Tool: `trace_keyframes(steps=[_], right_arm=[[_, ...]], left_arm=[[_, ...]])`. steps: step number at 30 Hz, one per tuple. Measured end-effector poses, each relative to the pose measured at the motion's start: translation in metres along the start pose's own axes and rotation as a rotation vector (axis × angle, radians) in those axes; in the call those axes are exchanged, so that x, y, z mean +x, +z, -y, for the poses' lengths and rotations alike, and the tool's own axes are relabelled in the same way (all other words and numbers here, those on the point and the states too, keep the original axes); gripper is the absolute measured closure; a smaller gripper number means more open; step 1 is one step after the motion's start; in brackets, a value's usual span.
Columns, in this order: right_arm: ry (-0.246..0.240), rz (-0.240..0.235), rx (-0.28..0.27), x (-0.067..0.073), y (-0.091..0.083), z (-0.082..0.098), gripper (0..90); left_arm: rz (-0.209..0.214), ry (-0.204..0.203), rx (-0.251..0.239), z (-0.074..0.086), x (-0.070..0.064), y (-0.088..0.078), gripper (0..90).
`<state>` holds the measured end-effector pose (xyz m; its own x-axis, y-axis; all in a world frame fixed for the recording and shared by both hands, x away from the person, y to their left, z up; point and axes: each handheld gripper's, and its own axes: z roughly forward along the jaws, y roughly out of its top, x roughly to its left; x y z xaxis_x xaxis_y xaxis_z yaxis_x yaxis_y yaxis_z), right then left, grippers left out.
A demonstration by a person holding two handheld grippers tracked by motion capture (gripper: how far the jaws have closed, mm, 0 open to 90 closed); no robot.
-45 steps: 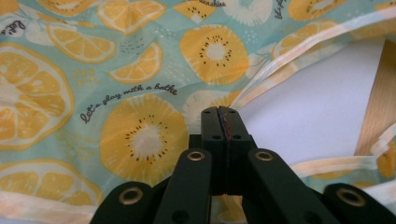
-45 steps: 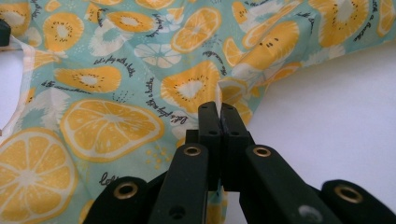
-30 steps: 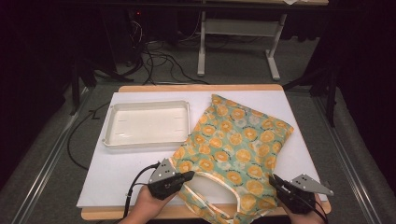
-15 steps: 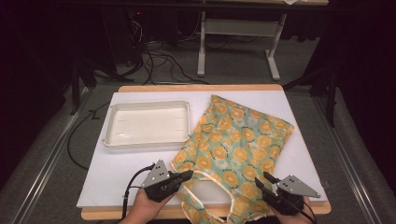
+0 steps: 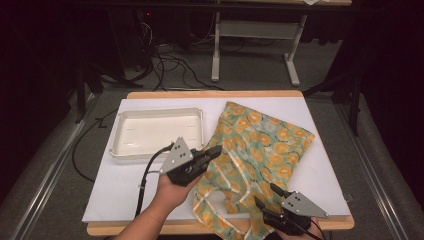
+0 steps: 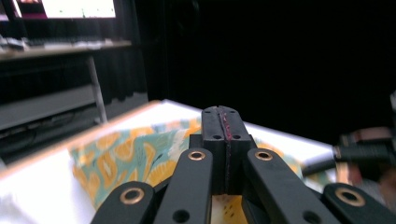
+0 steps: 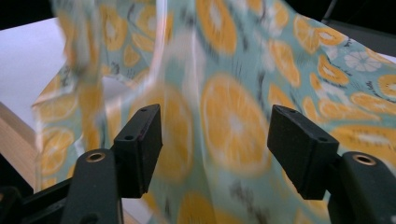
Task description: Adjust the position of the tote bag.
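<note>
One orange-print bag [image 5: 260, 150], one tray [image 5: 157, 131], L gripper [image 5: 216, 151] fingers clamped on bag, R gripper [image 5: 266, 196] fingers just opened, apart

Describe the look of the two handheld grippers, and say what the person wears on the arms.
Both are black two-jaw tools. The left gripper and right gripper each carry a grey three-cornered plate with small holes on top. A black cable trails from the left one. Up close, the linkage arms have brass-coloured pivot rings, and the block-shaped pads are black. The forearm shows no sleeve.
</note>
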<state>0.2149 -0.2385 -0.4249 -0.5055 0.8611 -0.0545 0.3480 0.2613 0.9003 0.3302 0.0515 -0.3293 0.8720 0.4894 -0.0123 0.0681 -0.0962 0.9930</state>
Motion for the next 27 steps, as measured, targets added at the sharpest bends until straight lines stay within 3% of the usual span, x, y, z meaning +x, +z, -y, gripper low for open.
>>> trace_keyframes(steps=[4,5,6,9,12,17,19,23,27], right_arm=[[-0.013,0.030,0.002,-0.004,0.004,0.000,37.7],[-0.025,0.040,0.004,-0.004,0.006,0.000,44.0],[-0.034,0.063,0.018,-0.006,0.010,0.001,56.9],[-0.028,0.054,0.062,-0.013,0.015,0.002,90.0],[-0.026,0.045,0.025,-0.015,0.006,-0.002,90.0],[-0.073,0.043,-0.098,-0.001,-0.019,-0.016,90.0],[-0.057,0.023,-0.140,0.003,-0.026,-0.021,90.0],[-0.074,0.029,-0.175,0.008,-0.031,-0.028,90.0],[-0.096,0.057,-0.185,0.001,-0.027,-0.037,90.0]], left_arm=[[-0.005,0.008,-0.014,-0.013,0.000,0.011,90.0],[-0.006,0.000,-0.019,-0.013,0.000,0.012,90.0],[-0.006,0.000,-0.019,-0.013,0.000,0.012,90.0],[-0.016,-0.016,-0.021,-0.003,0.001,0.008,90.0],[-0.027,-0.035,-0.031,0.008,0.004,0.001,90.0],[-0.061,-0.054,-0.029,0.020,0.015,-0.007,90.0],[-0.064,-0.054,-0.029,0.021,0.017,-0.009,90.0],[-0.076,-0.040,-0.028,0.027,0.018,-0.013,89.4],[-0.101,-0.060,0.018,0.039,0.022,-0.009,89.0]])
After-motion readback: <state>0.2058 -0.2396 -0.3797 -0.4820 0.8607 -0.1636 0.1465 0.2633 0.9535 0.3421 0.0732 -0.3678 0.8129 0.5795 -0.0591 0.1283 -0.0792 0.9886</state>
